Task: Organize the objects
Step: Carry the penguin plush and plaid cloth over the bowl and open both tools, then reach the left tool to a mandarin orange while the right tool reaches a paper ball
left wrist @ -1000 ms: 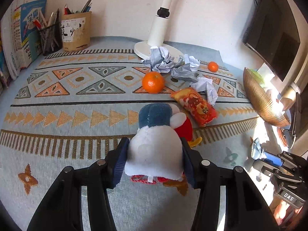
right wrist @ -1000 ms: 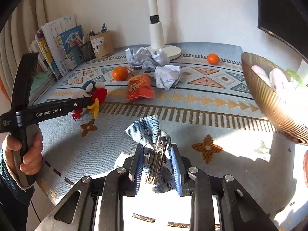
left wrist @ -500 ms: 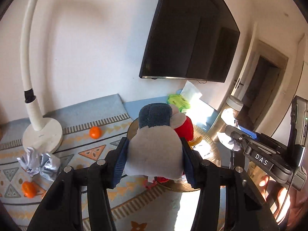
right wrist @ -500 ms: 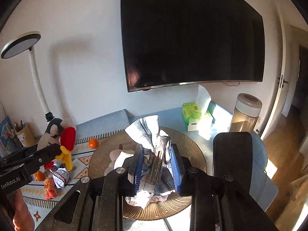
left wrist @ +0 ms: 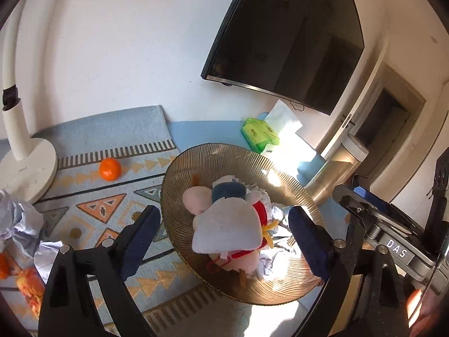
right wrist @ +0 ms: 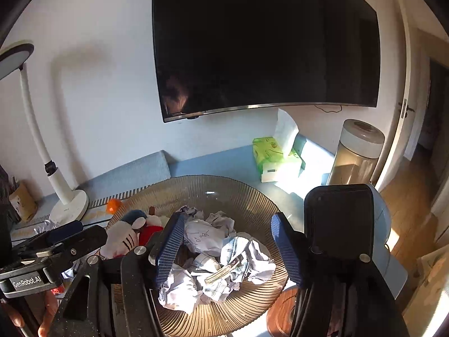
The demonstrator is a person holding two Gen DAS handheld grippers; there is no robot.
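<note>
1. We hold both tools over the ribbed golden-brown bowl (left wrist: 196, 160), which stands at the right end of the table, partly on the patterned blue rug (left wrist: 112, 129).
2. Our left gripper (left wrist: 224, 233) has its jaws spread wide, holding nothing; the white, blue and red plush toy (left wrist: 227, 230) lies in the bowl between them, free of the pads, on top of a pink plush.
3. Our right gripper (right wrist: 227, 247) is likewise wide apart and empty; the blue checked cloth with a metal clip (right wrist: 224, 269) rests in the bowl among crumpled white paper balls (right wrist: 202, 236).
4. We judge the step in hand to be the release of both items into the bowl, now done.
5. Next we would lift clear and go for what remains on the rug: the small orange mandarin (left wrist: 110, 169) near the rug's far edge, the paper wads and the orange snack packet (left wrist: 31, 289) at its left.
6. Readable writing: "DAS" on the right tool seen from the left camera, "GenRobot.AI" on the left tool seen from the right. The green tissue pack (right wrist: 269, 151) bears print too small to read.
</note>
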